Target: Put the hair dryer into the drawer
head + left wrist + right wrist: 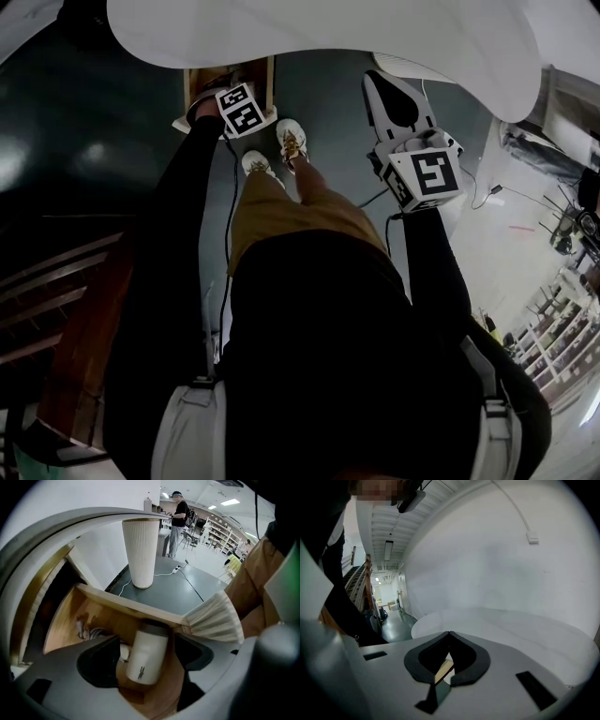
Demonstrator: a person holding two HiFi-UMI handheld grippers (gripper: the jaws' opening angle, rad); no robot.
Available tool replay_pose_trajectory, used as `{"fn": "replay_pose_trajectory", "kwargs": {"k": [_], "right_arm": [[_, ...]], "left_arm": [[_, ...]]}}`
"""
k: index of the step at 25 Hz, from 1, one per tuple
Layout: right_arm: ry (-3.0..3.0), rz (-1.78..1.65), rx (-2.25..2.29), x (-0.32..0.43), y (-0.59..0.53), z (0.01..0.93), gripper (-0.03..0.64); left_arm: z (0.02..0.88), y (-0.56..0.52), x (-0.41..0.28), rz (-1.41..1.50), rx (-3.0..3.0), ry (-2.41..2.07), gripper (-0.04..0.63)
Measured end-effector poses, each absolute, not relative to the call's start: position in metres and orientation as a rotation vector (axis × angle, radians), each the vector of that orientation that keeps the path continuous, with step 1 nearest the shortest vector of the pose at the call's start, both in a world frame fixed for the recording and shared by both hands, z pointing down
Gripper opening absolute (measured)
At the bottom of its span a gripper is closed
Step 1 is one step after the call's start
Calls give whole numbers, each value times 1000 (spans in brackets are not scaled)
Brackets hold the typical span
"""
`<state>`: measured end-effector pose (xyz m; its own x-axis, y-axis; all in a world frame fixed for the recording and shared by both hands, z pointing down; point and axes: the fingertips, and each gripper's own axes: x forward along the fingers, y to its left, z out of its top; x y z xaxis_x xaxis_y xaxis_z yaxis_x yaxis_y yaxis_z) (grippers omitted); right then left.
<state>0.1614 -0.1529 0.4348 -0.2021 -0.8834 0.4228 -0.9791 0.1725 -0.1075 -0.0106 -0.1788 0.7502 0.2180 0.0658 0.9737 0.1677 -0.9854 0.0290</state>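
The white hair dryer (pixel 146 657) lies inside the open wooden drawer (pixel 70 620), barrel pointing away from me, with its coiled cord (pixel 88 631) to the left. My left gripper (pixel 146 640) hangs over it, jaws wide apart on either side of the barrel with a gap at each side. In the head view that gripper's marker cube (pixel 240 109) sits over the drawer (pixel 202 86). My right gripper (pixel 449 633) is shut with nothing in it, tips touching, pointing at the white tabletop (pixel 501 620). Seen from the head, the right gripper (pixel 375 80) is held apart, right of my legs.
A round white table (pixel 328 33) overhangs the drawer, standing on a ribbed white column (pixel 140 550). A pleated white panel (pixel 215 618) sits at the drawer's right corner. A cable (pixel 187 581) runs across the dark floor. A person (pixel 178 520) stands far off near shelves.
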Motion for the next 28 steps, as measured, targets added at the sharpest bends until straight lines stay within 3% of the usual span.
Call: {"fn": "replay_pose_trajectory", "kwargs": {"k": [28], "right_arm": [[-2446, 337, 1710, 123, -187, 379, 26]], "left_arm": [[644, -201, -2, -1654, -2654, 339, 374]]}}
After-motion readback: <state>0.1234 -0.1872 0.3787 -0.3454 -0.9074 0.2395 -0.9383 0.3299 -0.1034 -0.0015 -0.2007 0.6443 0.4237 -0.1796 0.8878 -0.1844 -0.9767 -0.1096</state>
